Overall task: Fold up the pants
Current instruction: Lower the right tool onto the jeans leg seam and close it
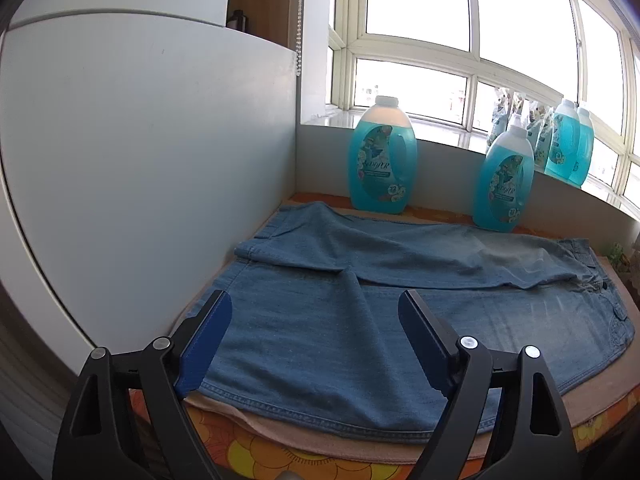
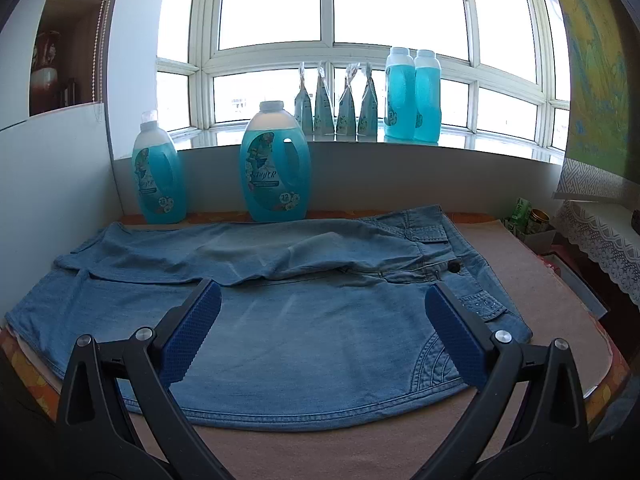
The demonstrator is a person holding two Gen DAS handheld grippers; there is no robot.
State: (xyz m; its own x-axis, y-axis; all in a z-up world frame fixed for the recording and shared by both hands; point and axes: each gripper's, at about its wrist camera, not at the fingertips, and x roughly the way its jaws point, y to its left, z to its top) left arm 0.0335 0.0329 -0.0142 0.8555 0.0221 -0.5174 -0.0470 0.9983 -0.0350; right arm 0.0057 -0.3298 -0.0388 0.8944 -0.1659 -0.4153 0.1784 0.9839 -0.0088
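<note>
Light blue denim pants (image 1: 360, 300) lie spread on the cloth-covered table (image 1: 320, 436), one leg folded over the other, with the legs' ends at the left and the waist at the right. My left gripper (image 1: 316, 300) hovers open over the near leg close to its hem, nothing between its blue pads. In the right wrist view the same pants (image 2: 280, 320) show their waist button and pocket at the right. My right gripper (image 2: 324, 292) stands open above the near leg's thigh part, not touching the fabric.
Two large blue detergent bottles (image 1: 382, 156) (image 1: 504, 180) stand behind the pants against the low wall. More bottles (image 2: 412, 94) and pouches (image 2: 336, 108) line the windowsill. A white panel (image 1: 140, 160) bounds the left side. Boxes and a lace-covered shelf (image 2: 600, 240) sit at the right.
</note>
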